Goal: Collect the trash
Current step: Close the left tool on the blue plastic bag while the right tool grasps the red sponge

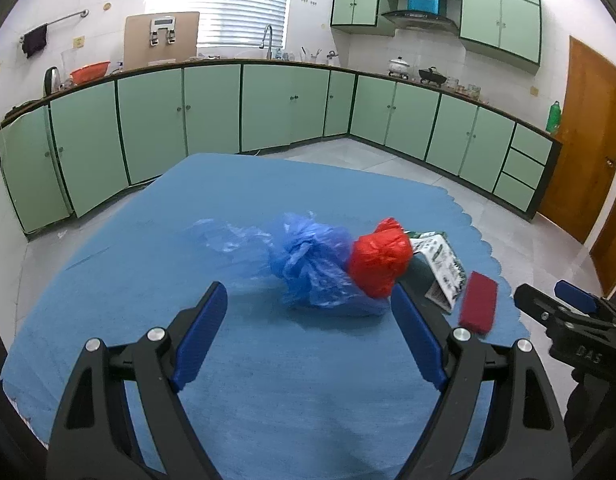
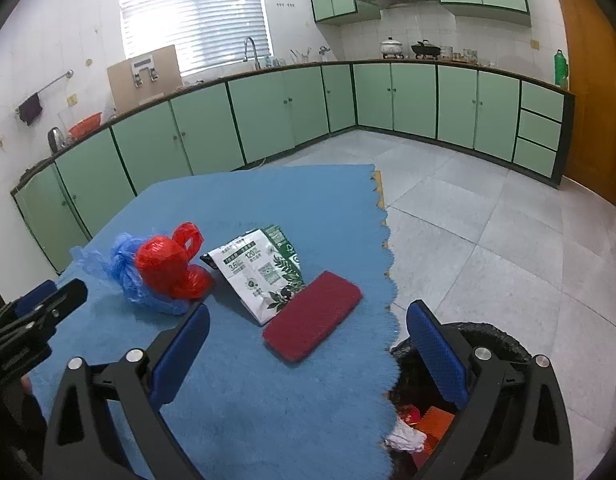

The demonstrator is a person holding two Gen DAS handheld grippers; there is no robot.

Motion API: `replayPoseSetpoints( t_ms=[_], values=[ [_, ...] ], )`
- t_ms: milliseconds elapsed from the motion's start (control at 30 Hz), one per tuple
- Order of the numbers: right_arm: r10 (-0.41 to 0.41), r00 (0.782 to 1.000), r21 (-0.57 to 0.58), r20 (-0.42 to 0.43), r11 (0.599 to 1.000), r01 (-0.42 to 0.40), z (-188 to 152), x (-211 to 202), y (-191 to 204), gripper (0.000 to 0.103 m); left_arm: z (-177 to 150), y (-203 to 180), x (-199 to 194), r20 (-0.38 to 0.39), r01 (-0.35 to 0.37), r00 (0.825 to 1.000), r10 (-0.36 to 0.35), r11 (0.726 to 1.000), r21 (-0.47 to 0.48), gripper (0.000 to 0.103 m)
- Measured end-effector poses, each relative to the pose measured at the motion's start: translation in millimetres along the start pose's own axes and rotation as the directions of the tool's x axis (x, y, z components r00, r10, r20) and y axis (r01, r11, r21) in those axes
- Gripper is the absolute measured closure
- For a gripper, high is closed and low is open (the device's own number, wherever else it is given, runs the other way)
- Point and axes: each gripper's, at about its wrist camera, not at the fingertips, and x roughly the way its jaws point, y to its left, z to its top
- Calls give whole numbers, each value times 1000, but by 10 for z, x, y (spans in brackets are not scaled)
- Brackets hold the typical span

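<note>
**Trash on the blue table, both grippers wide and holding nothing**

In the left wrist view, the left gripper fills the bottom of the frame. Its two blue fingers stand far apart, and nothing is between them. Just past the fingers, in the middle of the frame, lies a blue bag, crumpled up. A red bag touches it on its right side. Right of the red bag lies a white and green packet, flat on the cloth. Next to that, lower right, lies a dark red pad. All four sit on the blue tablecloth. The right gripper pokes in at the right edge.

In the right wrist view, the right gripper is at the bottom, also wide and empty. The dark red pad lies in the middle of the frame, just past the fingers, touching the packet above it. The red bag and blue bag are at middle left. A black trash bin stands at the lower right, beside the table edge, with some red, orange and white scraps inside. The left gripper shows at the left edge.
</note>
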Motion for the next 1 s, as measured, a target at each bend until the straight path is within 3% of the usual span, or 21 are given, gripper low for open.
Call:
replayPoseSetpoints(
  t_ms=[400,567,900,1000],
  values=[
    [-151,984,-21,-93,989,149,-90,449,179,11,3,103,152,-12,-5,1000,5,1000,-6,21],
    [-178,976,-15,-122,984,177,-91,544,154,12,4,89,237,-24,2,1000,-2,1000,3,22],
    [-147,971,17,-187,988,153,-125,661,77,25,26,44,478,-78,21,997,-21,1000,1,22],
    [-108,976,15,-188,993,113,-128,640,82,37,52,38,550,-90,30,995,-30,1000,-2,21]
  ],
)
